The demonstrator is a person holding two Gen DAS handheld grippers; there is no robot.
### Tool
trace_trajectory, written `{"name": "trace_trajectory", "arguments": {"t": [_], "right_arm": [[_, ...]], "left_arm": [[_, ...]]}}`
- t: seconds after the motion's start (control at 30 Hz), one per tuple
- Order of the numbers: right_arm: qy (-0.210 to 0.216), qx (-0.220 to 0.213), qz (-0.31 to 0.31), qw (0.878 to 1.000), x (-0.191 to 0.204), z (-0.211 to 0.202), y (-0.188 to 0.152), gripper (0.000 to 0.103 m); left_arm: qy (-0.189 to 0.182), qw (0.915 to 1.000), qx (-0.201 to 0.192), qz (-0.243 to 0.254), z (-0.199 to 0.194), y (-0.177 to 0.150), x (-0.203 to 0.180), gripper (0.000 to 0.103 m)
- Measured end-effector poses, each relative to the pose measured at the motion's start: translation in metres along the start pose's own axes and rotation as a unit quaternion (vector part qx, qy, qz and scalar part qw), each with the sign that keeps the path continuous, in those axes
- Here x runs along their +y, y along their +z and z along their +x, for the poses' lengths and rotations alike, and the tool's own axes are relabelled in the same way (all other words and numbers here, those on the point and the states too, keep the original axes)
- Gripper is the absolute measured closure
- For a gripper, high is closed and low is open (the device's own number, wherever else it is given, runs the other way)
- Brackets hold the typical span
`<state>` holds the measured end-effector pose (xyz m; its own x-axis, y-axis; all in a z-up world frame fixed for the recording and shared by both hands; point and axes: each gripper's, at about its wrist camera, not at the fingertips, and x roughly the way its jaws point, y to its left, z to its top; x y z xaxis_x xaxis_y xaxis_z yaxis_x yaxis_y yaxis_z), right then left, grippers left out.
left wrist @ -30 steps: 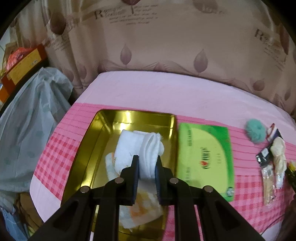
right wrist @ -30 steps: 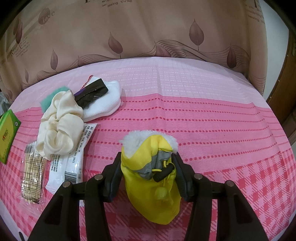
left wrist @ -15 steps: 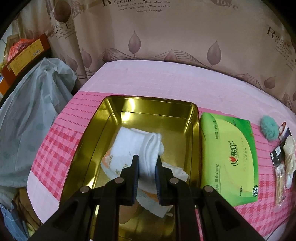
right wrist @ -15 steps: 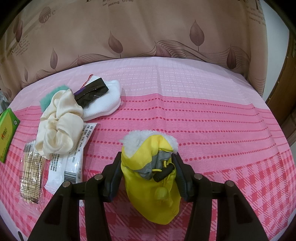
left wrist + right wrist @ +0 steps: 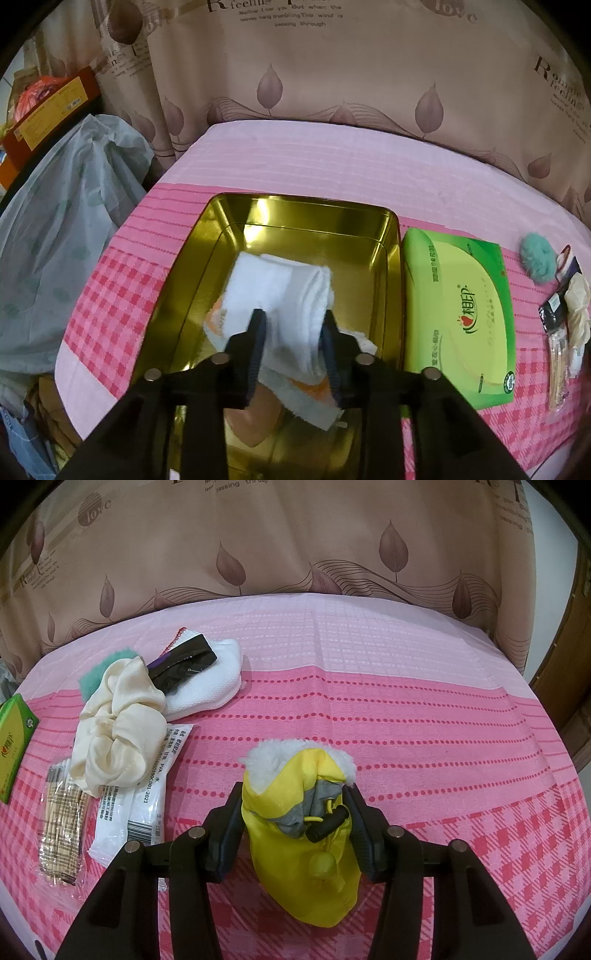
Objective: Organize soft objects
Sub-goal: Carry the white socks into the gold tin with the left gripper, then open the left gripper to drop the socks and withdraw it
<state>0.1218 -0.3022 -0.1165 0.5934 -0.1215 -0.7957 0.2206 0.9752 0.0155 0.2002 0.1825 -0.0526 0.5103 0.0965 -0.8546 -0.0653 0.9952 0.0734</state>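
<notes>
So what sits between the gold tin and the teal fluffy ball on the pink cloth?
The green tissue pack lies flat beside the gold tin, with the teal fluffy ball beyond it; the left wrist view shows this.

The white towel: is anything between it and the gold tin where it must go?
Nothing blocks it. The white towel is already over the open gold tin, between the left tongs, whose jaws have just been opening. Only other cloths lie beneath it.

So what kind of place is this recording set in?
Most likely a room in a home: a table under a pink checked cloth, a leaf-print curtain close behind it, and bags and boxes stacked beside it.
</notes>
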Motion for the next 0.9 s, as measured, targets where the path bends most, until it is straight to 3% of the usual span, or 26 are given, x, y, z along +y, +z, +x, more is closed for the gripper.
{"name": "trace_trajectory", "arguments": {"t": [0.4,0.67,0.9], "right_arm": [[-0.004,0.001,-0.002,1.0,0.0,0.0,0.001,0.054],[-0.005,0.002,-0.003,1.0,-0.001,-0.001,0.002,0.054],[-0.005,0.003,-0.002,1.0,-0.003,-0.001,0.002,0.053]], "left_arm": [[-0.017,0.9996,-0.024,-0.001,-0.039,-0.011,0.017,0.069],[-0.03,0.9989,-0.035,-0.01,-0.057,-0.029,0.028,0.061],[0.0,0.999,-0.04,-0.018,-0.067,-0.063,0.049,0.061]]}}
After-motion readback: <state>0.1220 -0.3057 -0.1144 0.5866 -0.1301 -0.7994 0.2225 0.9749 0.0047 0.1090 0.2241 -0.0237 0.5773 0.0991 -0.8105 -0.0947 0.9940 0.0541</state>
